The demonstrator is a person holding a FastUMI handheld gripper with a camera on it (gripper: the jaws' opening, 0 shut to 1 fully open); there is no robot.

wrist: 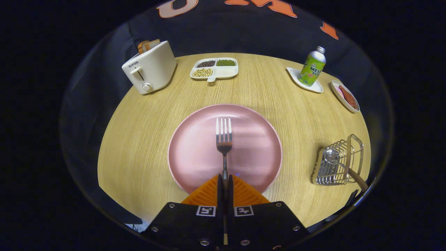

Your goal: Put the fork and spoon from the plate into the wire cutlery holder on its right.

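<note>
A metal fork [224, 139] points away from me over the pink plate [195, 153], tines toward the far rim. My gripper [225, 181] is shut on the fork's handle, which runs back between the two fingers. To the right of the plate stands the wire cutlery holder [336, 162]. A spoon [339, 164] with a wooden handle lies in the holder, its bowl to the left and its handle sticking out to the right. I cannot tell whether the fork rests on the plate or hangs just above it.
Across the round wooden table [139, 139]: a white toaster [150, 68] with bread at the far left, a divided dish of beans [214, 68] at the back, a green bottle [312, 66] on a white saucer, and a small dish [345, 96] of food at the far right.
</note>
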